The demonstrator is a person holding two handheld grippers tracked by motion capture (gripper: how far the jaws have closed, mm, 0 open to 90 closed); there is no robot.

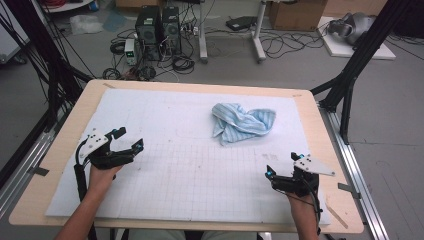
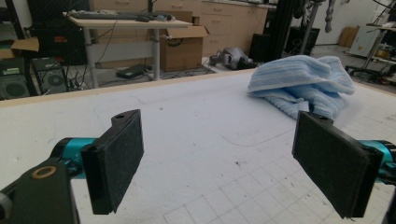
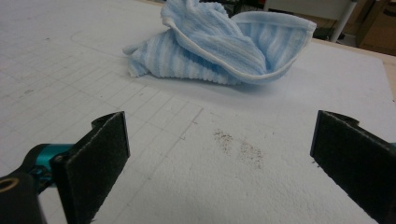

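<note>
A crumpled light-blue striped towel (image 1: pixel 242 122) lies on the white gridded mat (image 1: pixel 190 165), right of centre and toward the far side. My left gripper (image 1: pixel 128 139) hovers over the mat's left part, open, with nothing between its jaws. In the left gripper view the towel (image 2: pixel 303 84) sits ahead to the right, well beyond the left gripper (image 2: pixel 233 163). My right gripper (image 1: pixel 281 166) rests near the mat's front right, open and empty. In the right gripper view the towel (image 3: pixel 224 46) lies straight ahead, a short way beyond the right gripper (image 3: pixel 219 161).
The mat covers a wooden table (image 1: pixel 55 165) with black frame legs (image 1: pixel 350 75) at both sides. A small dark stain (image 3: pixel 238 147) marks the mat in front of the right gripper. Computers, cables and boxes stand on the floor beyond the far edge.
</note>
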